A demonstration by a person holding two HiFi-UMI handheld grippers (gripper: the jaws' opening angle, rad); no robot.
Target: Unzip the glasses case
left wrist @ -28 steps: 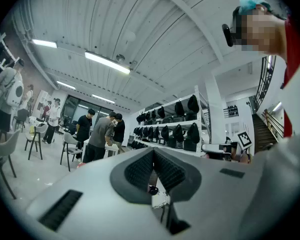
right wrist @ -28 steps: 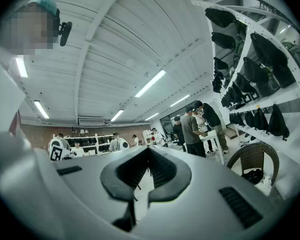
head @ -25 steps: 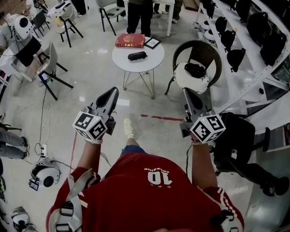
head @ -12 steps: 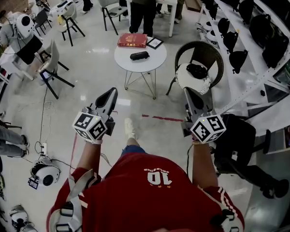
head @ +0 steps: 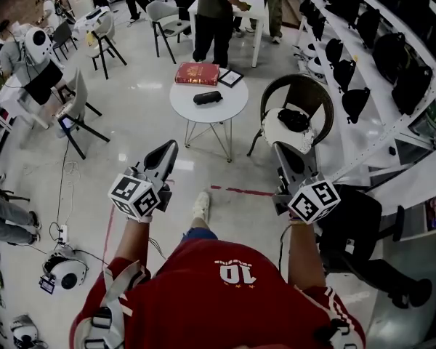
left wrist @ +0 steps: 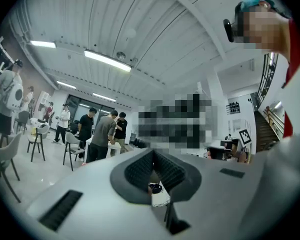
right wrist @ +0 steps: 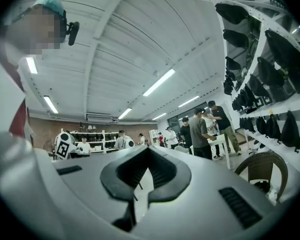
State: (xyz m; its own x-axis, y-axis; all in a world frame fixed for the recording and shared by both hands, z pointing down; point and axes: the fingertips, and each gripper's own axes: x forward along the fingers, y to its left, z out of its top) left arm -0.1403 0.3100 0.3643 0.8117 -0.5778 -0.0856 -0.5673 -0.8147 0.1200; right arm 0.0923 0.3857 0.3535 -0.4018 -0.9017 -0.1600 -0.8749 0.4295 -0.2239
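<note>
From the head view, one round white table [head: 232,104] stands on the pale floor ahead. One black glasses case [head: 207,97] lies zipped near the table's middle. One red book [head: 197,73] rests at the table's far edge, and one small dark-framed picture [head: 230,78] lies at its far right edge. One wicker chair [head: 321,89] stands just right of the table, with one black object [head: 293,120] on its white cushion. On the near side of the table and well apart from it are two tongs: the left gripper [head: 168,148] off the table's left side and the right gripper [head: 283,151] off its right. Each carries one marker cube.

In the left gripper view, the left gripper [left wrist: 152,176] has its two pads pressed together with nothing pinched. Three people [left wrist: 104,134] stand in a group beyond, and two grey chairs [left wrist: 72,146] stand to their left. A small dark shape on something white shows through the notch; I cannot tell whether it is the table.

In the right gripper view, the right gripper [right wrist: 145,176] is likewise pressed together and holds nothing. The wicker chair [right wrist: 262,176] shows at the right, under shelves [right wrist: 257,59] holding many black bags.
</note>
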